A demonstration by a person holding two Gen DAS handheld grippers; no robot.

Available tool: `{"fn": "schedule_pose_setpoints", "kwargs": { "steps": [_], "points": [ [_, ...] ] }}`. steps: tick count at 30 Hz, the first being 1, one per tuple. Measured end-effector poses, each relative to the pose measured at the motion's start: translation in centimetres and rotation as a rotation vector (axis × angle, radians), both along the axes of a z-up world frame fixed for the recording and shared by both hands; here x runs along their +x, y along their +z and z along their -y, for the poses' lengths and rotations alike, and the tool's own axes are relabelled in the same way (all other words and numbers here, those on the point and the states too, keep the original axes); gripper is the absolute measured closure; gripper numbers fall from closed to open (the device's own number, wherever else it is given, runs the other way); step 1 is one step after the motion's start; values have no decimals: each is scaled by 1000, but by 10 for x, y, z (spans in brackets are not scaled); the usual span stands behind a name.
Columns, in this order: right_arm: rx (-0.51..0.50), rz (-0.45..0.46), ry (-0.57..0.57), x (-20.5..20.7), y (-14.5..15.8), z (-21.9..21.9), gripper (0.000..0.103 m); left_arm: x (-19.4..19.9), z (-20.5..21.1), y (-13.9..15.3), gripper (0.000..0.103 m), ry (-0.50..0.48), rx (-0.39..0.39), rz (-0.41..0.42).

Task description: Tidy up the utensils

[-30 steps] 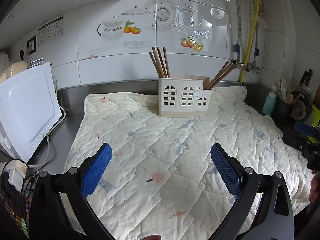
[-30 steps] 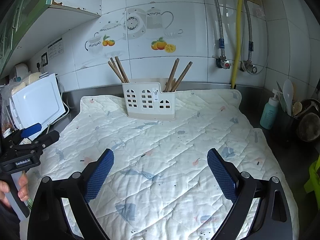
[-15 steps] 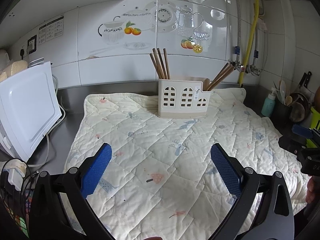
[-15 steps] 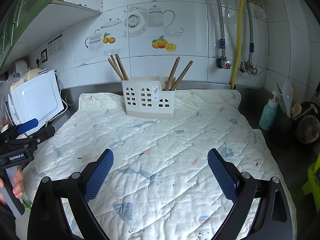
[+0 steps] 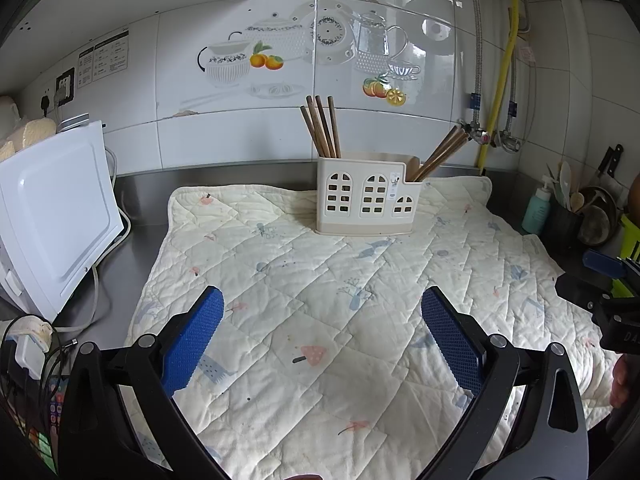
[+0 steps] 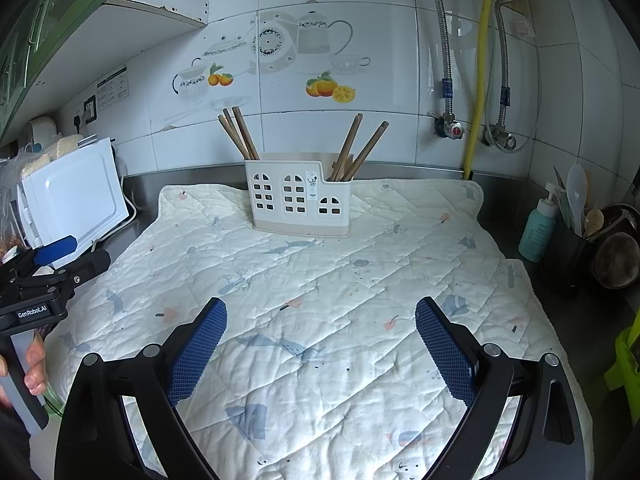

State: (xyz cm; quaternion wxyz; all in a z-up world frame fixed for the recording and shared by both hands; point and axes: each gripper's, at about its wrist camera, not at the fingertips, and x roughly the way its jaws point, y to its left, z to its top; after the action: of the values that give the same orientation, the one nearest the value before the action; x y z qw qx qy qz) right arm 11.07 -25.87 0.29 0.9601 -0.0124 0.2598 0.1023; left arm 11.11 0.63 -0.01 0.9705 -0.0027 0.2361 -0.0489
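Both grippers empty. Left gripper (image 5: 322, 330) jaws spread wide, nothing between them; right gripper (image 6: 320, 336) same, wide apart, holding nothing. Both hover over the near part of the quilted mat (image 5: 304, 292), well apart from the holder.

Task things: white utensil holder (image 5: 368, 200) stands upright at the far side of the mat, near the wall. Left chopstick bundle (image 5: 322, 126) sits in its left compartment, leaning slightly left. Right chopstick bundle (image 6: 358, 148) sits in the low right compartment, tilted hard to the right. No loose utensils on the mat that I can see, so I judge the sorting is mostly done or not yet begun; can't tell which.

Risks, my judgement: holder looks light and stands on soft cloth, so pulling a tilted stick sideways could tip or drag it. Sticks are thin and bunched, so wide jaws may grab several or let one slip. Two grippers reaching the same holder could collide.

Around: white appliance (image 5: 52, 216) with cables on the bench at left, teal bottle (image 6: 538, 232) and dark pot of spoons (image 6: 572, 240) at right, pipes (image 6: 478, 64) on the wall behind. None blocks the straight path to the holder; mat between is bare.
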Motion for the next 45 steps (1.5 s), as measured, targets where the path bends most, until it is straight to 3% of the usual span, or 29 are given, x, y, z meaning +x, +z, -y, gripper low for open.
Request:
{"fn": "schedule_pose_setpoints", "kwargs": {
  "steps": [45],
  "points": [
    [-3, -3, 10, 2, -4, -3, 11, 0, -1, -6, 5, 10, -9, -10]
  ]
}}
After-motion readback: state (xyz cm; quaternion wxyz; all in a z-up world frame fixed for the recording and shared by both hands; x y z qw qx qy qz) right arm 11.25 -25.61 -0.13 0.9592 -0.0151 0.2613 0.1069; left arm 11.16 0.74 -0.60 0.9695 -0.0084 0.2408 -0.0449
